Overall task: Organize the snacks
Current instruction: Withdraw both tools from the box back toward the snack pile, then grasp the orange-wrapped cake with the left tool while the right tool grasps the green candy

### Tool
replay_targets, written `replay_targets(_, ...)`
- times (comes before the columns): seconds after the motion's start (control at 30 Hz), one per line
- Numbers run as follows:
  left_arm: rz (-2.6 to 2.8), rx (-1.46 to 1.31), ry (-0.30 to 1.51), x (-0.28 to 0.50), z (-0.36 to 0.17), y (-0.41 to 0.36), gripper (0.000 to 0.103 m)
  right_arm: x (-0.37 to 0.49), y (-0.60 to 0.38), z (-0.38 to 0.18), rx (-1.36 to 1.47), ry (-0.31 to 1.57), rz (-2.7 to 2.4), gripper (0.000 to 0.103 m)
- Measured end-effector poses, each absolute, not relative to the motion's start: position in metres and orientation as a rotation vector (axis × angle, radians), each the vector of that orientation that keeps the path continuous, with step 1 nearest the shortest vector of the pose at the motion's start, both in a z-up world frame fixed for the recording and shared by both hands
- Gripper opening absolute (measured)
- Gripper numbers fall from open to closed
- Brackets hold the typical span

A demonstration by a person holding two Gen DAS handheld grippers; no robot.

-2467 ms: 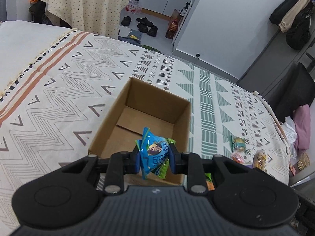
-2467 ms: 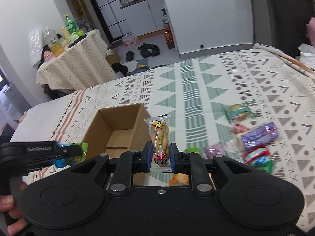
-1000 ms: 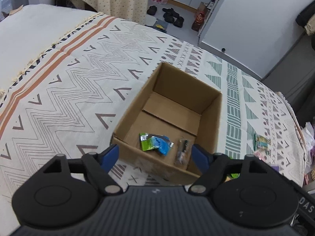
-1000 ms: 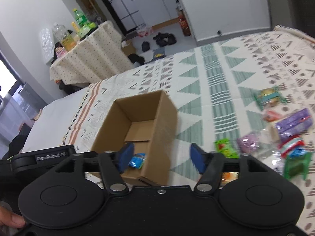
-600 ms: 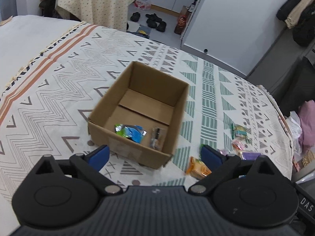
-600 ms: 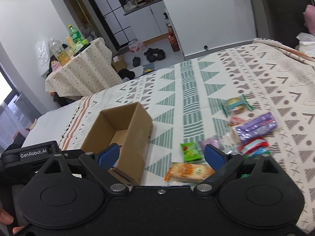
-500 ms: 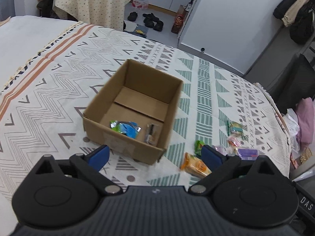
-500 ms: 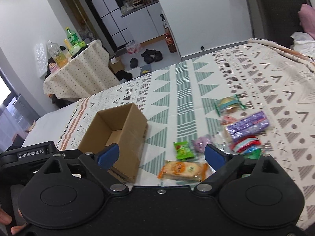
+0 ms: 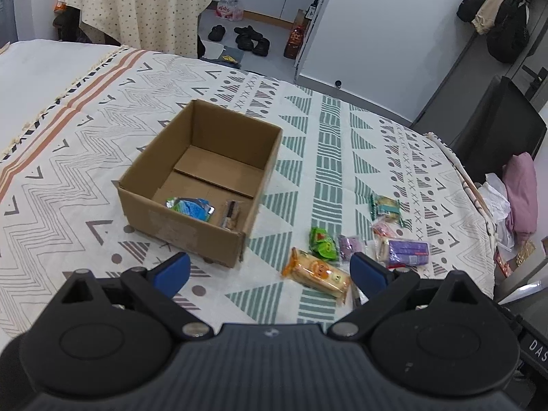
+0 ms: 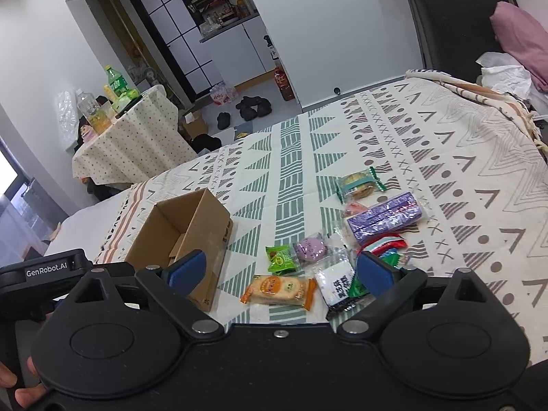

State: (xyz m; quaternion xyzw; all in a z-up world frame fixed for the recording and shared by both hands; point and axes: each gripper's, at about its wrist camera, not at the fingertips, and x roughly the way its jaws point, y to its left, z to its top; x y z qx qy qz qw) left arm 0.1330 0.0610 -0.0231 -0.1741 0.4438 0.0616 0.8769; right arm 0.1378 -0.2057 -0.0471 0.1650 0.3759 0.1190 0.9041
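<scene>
- The left gripper (image 9: 270, 271) is hovering with its blue-padded jaws spread wide and nothing between them; they have just been opening, though not within the last moment.
- The right gripper (image 10: 281, 270) is likewise standing wide apart and empty, its jaws having just been opening.
- Only the left wrist view is looking into the open brown cardboard box (image 9: 191, 219): a blue-green foil snack packet (image 9: 190, 208) and a small clear-wrapped snack (image 9: 231, 214) are lying on its floor by the near wall.
- Only the right wrist view is showing the white-and-black packet (image 10: 337, 282) near its right finger, and the left gripper's black body at its left edge.
- Both views are showing the orange cracker pack (image 9: 316, 273) lying beside the box, with a green packet (image 9: 322, 242), a purple block pack (image 10: 383, 218) and other wrapped snacks just beyond.
- Everything is resting on a bed under a patterned cream blanket (image 9: 342, 137).
- Beyond, a round table in a dotted cloth (image 10: 137, 147) is standing near shoes on the floor.
</scene>
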Motion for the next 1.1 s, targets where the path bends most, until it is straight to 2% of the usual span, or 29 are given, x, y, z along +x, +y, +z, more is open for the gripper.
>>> replay_targets(0.37,0.117,-0.354,0.934,0.129,-0.027,0.031,0.099,0.131,-0.242,-0.054,0.344,0.792,0.249,0.098)
replay_targets(0.43,0.117,-0.349,0.942,0.129,-0.029,0.027,0.099,0.131,-0.248,-0.058,0.353,0.8,0.25,0.103)
replay_targets(1.1,0.107,-0.377,0.997,0.161,-0.07,-0.012,0.097,0.154,-0.287,-0.109,0.533,0.865,0.218,0.1)
